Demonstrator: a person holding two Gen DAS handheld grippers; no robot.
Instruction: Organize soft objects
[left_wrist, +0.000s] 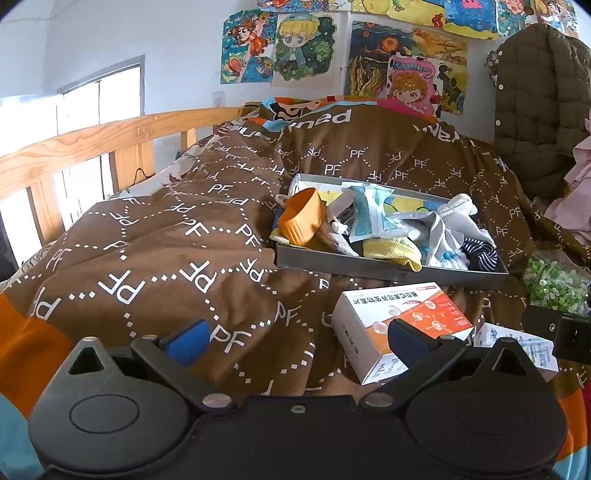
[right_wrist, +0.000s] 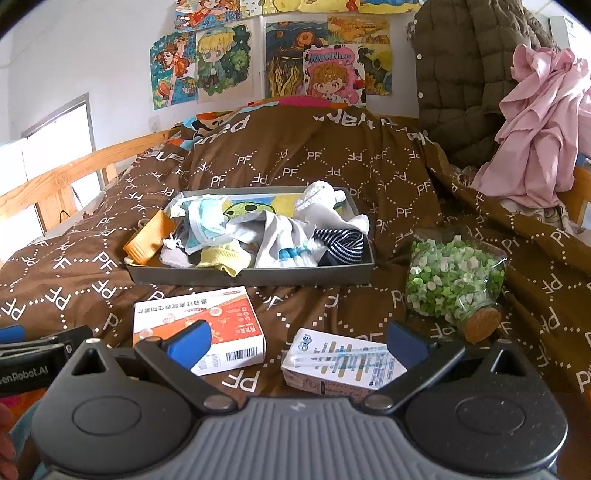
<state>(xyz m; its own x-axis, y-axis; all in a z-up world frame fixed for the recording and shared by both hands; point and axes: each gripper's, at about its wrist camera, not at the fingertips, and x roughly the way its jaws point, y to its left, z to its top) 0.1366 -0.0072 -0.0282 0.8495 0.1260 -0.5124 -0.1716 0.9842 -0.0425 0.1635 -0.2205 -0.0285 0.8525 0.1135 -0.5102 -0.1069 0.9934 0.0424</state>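
1. The left gripper (left_wrist: 297, 341) hangs low over the brown quilt (left_wrist: 166, 236), its blue-padded fingers (left_wrist: 190, 341) spread wide apart with nothing between them.
2. The right gripper (right_wrist: 295, 341) has its fingers equally wide apart, also holding nothing; the left tool's black body shows at the left edge of the right view with "enRobot.AI" readable on it.
3. Nearest the fingers lie two cartons on the quilt: an orange-and-white box (right_wrist: 199, 328) with Chinese print and a barcode, and to its right a small white box (right_wrist: 341, 363) with blue print and a blue logo too small to read.
4. Right of the white box a clear jar of green and white bits (right_wrist: 454, 280) lies on its side, its cork stopper pointing toward the near side.
5. Beyond the cartons sits the grey tray (right_wrist: 258, 277), which holds the soft objects: a yellow sock (right_wrist: 225, 258), a striped navy sock (right_wrist: 343, 245), white cloth pieces (right_wrist: 317, 206) and a pale blue packet (right_wrist: 203, 225), all heaped together.
6. An orange cup (left_wrist: 301, 218) lies tipped on the tray's left end.
7. The quilt repeats "PF" in white dotted diamonds.
8. Far right, an olive quilted coat (right_wrist: 454, 85) and a pink garment (right_wrist: 535, 125) hang; cartoon posters (right_wrist: 332, 74) cover the far wall, and a wooden rail (left_wrist: 92, 147) runs along the left.
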